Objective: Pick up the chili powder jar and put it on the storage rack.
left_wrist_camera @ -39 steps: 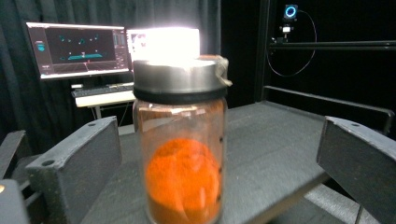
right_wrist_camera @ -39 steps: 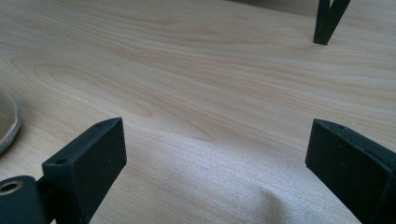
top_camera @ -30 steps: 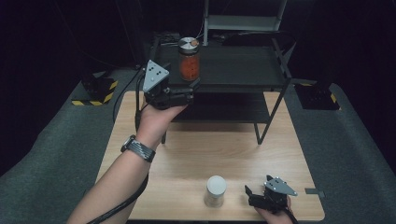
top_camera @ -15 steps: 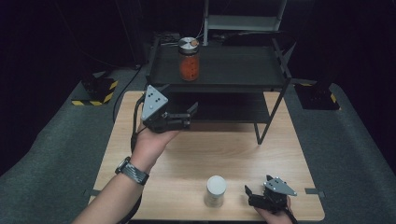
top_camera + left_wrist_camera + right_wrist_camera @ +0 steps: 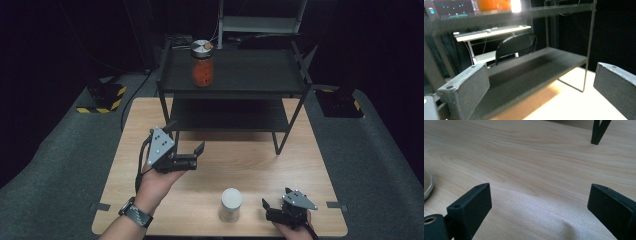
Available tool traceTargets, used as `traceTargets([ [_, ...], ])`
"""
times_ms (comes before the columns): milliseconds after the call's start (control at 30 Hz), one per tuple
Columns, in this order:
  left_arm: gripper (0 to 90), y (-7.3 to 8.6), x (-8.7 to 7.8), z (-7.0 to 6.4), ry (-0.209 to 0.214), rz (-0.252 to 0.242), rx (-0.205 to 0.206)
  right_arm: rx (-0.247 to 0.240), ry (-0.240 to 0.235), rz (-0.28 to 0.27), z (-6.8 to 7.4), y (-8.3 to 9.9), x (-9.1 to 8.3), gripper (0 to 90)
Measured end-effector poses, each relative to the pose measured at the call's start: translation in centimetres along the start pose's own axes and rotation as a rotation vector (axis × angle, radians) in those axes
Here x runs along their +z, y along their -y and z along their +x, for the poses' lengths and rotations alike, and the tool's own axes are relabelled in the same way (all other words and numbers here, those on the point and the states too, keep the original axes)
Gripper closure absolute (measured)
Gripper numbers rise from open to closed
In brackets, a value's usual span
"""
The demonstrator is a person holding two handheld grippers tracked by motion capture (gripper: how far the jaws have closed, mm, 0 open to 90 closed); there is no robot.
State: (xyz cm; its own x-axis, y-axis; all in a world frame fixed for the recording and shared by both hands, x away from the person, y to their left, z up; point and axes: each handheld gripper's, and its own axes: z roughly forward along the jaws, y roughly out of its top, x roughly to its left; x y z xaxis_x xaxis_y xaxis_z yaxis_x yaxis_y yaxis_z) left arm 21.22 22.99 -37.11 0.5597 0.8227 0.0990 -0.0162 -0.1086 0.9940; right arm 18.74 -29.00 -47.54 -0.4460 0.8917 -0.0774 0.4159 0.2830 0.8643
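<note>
Two grippers stand wide open and empty over a pale wood-grain table (image 5: pixel 300 165); the left gripper (image 5: pixel 192 154) hovers mid-table in front of the black metal shelf rack (image 5: pixel 235 75), its jaws spread and holding nothing, pointing toward the lower shelf; the right gripper (image 5: pixel 274 210) rests low at the near edge, jaws equally parted over bare wood; a small white-capped jar (image 5: pixel 231 204) stands upright on the table, just beside the right gripper's fingers on their left and nearer the person than the left gripper's fingers, its long axis vertical; the right hand looks the closer for a pick; a glass jar of orange contents (image 5: pixel 202 62) with a metal lid sits on the top shelf, well beyond the left fingers.
</note>
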Motion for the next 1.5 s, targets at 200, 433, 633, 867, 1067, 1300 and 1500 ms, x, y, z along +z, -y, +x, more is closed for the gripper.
traceTargets([
  [200,0.4,3.7,-2.0,-0.1,0.004,0.049,-0.042,-0.009,0.004,0.005,0.1,-0.1,0.1,4.9],
  [433,0.8,6.7,-3.2,0.0,0.004,0.096,-0.067,-0.013,0.015,0.013,0.4,-0.3,0.1,4.9],
  [633,1.1,9.6,-4.2,-0.1,0.012,0.124,-0.094,-0.018,0.023,0.019,0.6,-0.3,0.2,5.0],
  [867,1.3,12.5,-4.7,-0.1,0.018,0.193,-0.085,-0.023,0.036,0.024,0.9,-0.4,0.2,5.0],
  [1067,1.4,14.4,-5.1,0.5,0.007,0.261,-0.114,-0.031,0.048,0.04,1.1,-0.7,0.4,5.1],
  [1300,1.7,14.3,-5.2,0.2,-0.02,0.309,-0.063,-0.014,0.053,0.043,1.1,-0.8,0.5,5.1],
  [1500,1.5,14.3,-5.4,-0.2,-0.019,0.309,-0.021,-0.006,0.054,0.042,1.1,-0.8,0.5,5.2],
])
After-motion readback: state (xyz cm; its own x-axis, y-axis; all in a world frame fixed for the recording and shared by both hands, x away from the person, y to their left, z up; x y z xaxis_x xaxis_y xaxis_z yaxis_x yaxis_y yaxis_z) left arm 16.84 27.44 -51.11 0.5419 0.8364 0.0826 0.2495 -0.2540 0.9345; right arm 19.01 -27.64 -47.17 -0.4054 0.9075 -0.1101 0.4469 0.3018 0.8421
